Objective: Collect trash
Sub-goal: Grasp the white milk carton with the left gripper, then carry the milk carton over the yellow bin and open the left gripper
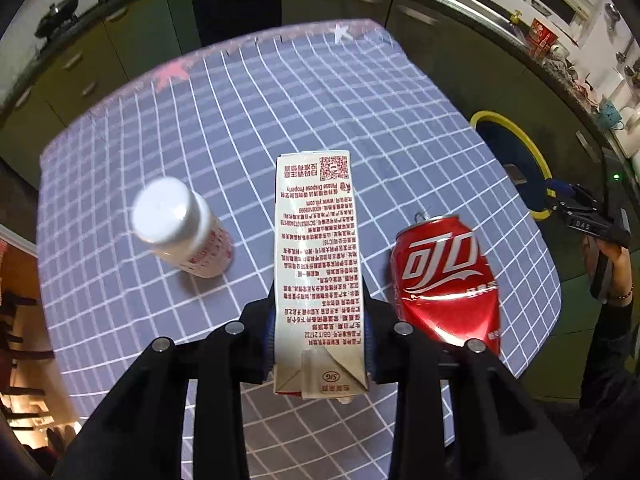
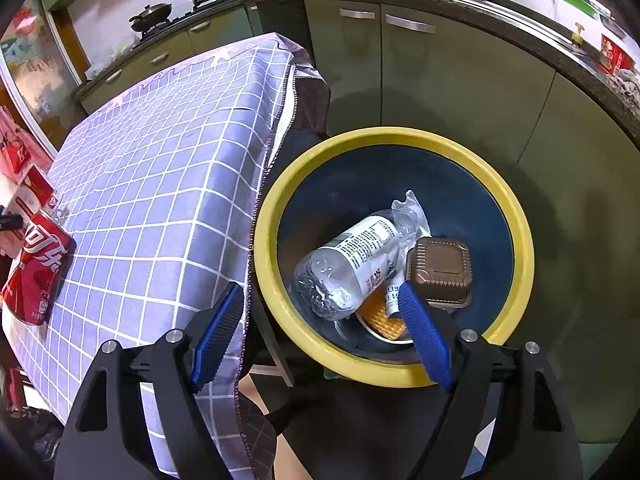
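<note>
Three pieces of trash are showing in the left wrist view: a tall white paper carton printed with red text (image 1: 318,264), a white plastic bottle with a round cap (image 1: 180,228) and a dented red aluminium can (image 1: 448,280). The left gripper (image 1: 320,344) is clamping the carton by its lower end, both blue pads pressing its narrow sides, and the carton is standing away from the camera toward twelve o'clock. The bottle is lying tilted at nine o'clock and the can at three o'clock, both well apart from the carton on a blue cloth with a white grid (image 1: 360,100). Open cloth is stretching toward twelve o'clock. At two o'clock, past the cloth's edge, one round blue bin with a yellow rim (image 1: 532,148) is sitting beside a hand carrying the other gripper.

One bin (image 2: 280,216) is filling the right wrist view, and the right gripper (image 2: 320,336) is hanging over its near rim with its jaws spread wide and empty. Inside are lying one crumpled clear plastic bottle (image 2: 348,264), one ribbed brown tray (image 2: 440,272) and an orange waffled scrap (image 2: 384,320). The cloth's hem (image 2: 264,168) is dropping beside the bin at nine o'clock, and the can (image 2: 36,272) is lying near the cloth's left edge.
</note>
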